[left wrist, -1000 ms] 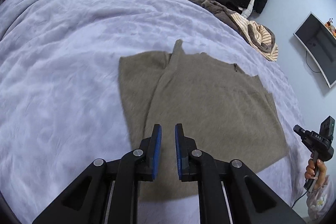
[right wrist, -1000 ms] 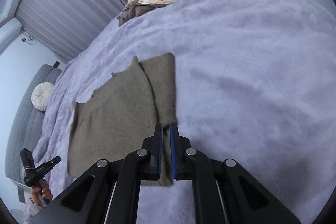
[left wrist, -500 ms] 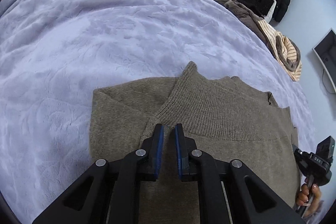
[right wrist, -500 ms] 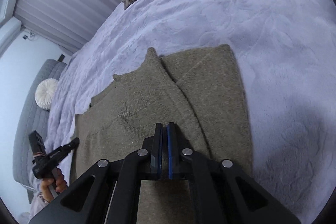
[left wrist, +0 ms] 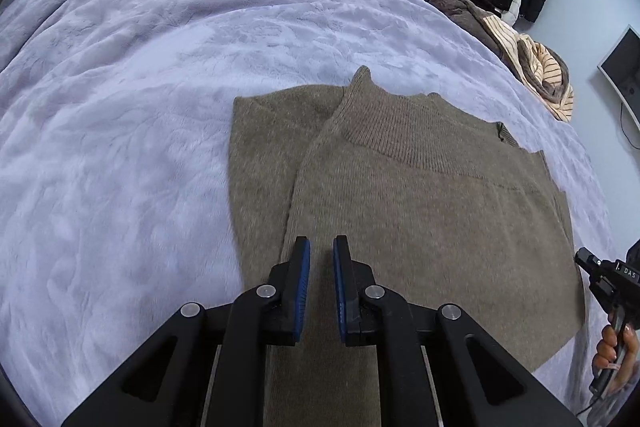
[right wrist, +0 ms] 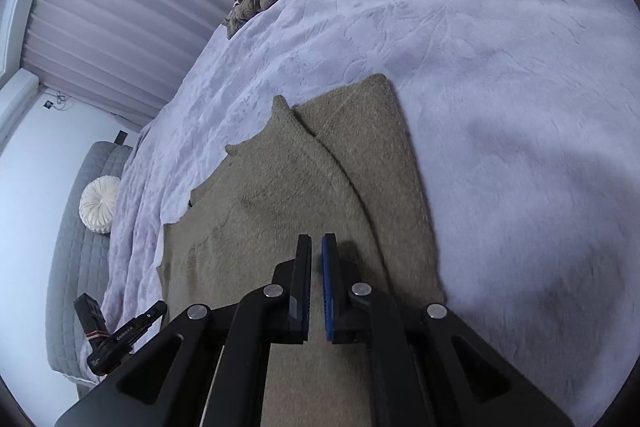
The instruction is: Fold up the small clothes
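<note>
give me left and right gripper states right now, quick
left gripper: shut, nothing between its pads, above the brown sweater.
right gripper: shut, holding nothing, also over the sweater.

Left tongs [left wrist: 321, 247] nearly closed, empty, above folded brown sweater [left wrist: 420, 195] on lilac blanket [left wrist: 140, 107].

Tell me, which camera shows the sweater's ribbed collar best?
The left wrist view: the ribbed collar of the brown sweater lies large and sharp, its knit visible. The right wrist view shows it smaller, its ribbing blurred.
</note>
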Demonstrator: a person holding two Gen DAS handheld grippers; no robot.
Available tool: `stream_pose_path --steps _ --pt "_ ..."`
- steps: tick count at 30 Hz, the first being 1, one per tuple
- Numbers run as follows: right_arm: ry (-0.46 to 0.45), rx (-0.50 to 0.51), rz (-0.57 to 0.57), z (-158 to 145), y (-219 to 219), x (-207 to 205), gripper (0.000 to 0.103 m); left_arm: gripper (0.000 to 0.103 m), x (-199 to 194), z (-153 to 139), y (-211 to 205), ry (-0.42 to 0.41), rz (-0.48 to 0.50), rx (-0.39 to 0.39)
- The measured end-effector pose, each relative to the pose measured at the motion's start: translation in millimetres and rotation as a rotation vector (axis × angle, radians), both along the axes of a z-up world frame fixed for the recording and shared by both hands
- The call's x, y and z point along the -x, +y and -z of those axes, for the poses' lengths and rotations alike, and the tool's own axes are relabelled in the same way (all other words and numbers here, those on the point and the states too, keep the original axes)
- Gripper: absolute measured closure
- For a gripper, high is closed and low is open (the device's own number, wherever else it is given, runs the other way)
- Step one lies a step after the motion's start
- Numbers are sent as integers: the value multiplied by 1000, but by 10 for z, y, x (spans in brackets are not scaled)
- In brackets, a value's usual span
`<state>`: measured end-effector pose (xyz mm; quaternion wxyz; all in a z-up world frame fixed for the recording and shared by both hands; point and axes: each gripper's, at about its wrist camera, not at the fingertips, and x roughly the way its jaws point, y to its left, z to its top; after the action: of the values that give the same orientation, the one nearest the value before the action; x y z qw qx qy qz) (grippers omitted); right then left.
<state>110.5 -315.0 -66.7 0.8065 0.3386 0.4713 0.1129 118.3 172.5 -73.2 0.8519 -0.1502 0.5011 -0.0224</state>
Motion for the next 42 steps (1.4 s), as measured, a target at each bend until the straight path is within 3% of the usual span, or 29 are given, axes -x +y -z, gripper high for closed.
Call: stream_pose_path --steps 7,8,9,10,11,19,22,23,24,25,26,31,37,42 --pt "8 51 -85 -95 272 543 97 89 534 -88 -25 10 -25 -7" --pt "7 60 -93 -110 312 606 97 67 590 -89 -27 13 -28 -8" --pt "6 65 -101 -123 356 675 97 18 650 -97 -27 16 -39 -12" --pt "5 66 -111 -129 398 738 97 3 738 -117 -19 6 -71 -33" --pt "7 68 -123 -134 443 799 97 0 812 -150 -19 -17 -85 -50" --pt "24 81 -185 -161 672 1152 97 0 1207 -234 -58 -14 -83 -82" --pt "39 89 -205 -143 769 1253 94 0 1338 -175 -32 7 -86 -54" --pt "48 93 -218 -128 806 1288 90 0 1393 -133 -15 19 -90 -43" --pt "57 96 -229 -114 844 1317 73 0 1439 -95 -4 29 -99 -39" --pt "62 95 -236 -104 884 1342 49 0 1484 -57 13 39 -98 -30" --pt "60 83 -242 -100 933 1371 43 0 1532 -23 33 46 -90 -12" --pt "67 -74 -323 -52 1394 1320 43 0 1777 8 183 20 -140 15" --pt "130 -254 -445 212 2503 996 43 0 2005 -16 534 -47 -228 75" --pt "183 -325 -387 491 3162 725 43 0 2062 20 746 -58 -259 132"
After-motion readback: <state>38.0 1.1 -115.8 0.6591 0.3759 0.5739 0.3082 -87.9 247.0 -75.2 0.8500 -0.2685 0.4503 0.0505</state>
